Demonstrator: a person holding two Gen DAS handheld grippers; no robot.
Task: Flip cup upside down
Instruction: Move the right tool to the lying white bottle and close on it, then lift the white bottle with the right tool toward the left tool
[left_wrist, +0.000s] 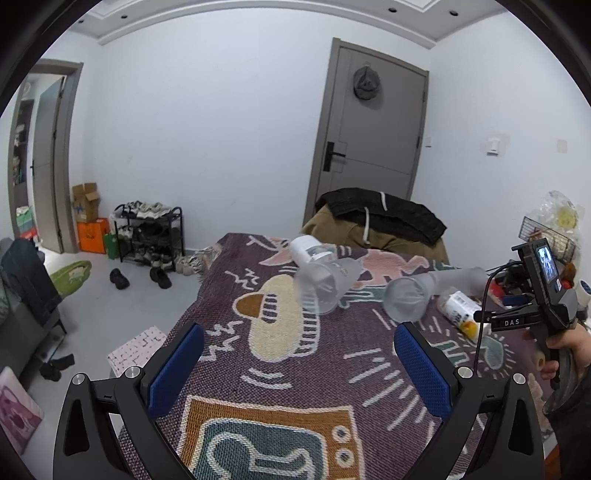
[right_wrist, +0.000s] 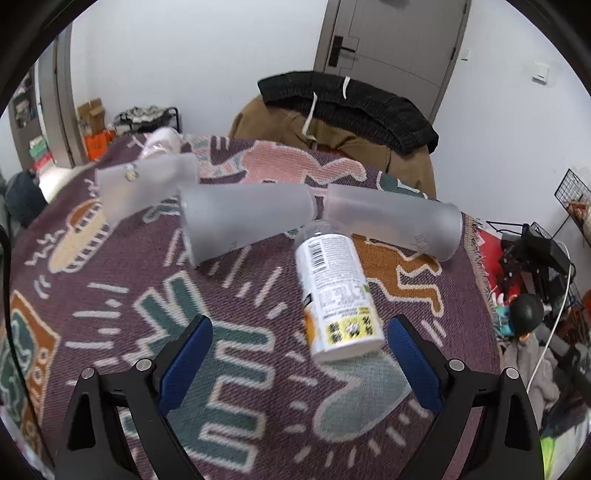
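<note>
Three frosted translucent cups lie on their sides on a patterned woven cloth (right_wrist: 258, 387): a left cup (right_wrist: 144, 184), a middle cup (right_wrist: 243, 221) and a right cup (right_wrist: 395, 221). The left wrist view shows the left cup (left_wrist: 325, 284) and the middle cup (left_wrist: 410, 295) with their open mouths facing me. My left gripper (left_wrist: 297, 350) is open and empty, short of the cups. My right gripper (right_wrist: 299, 347) is open and empty, with a white labelled bottle (right_wrist: 336, 291) lying between its fingers' reach.
A second white container (left_wrist: 306, 249) lies behind the left cup. A chair draped with brown and black clothes (right_wrist: 351, 110) stands past the far edge. Wire racks and cables (right_wrist: 535, 258) crowd the right side. A shoe rack (left_wrist: 149, 236) stands by the wall.
</note>
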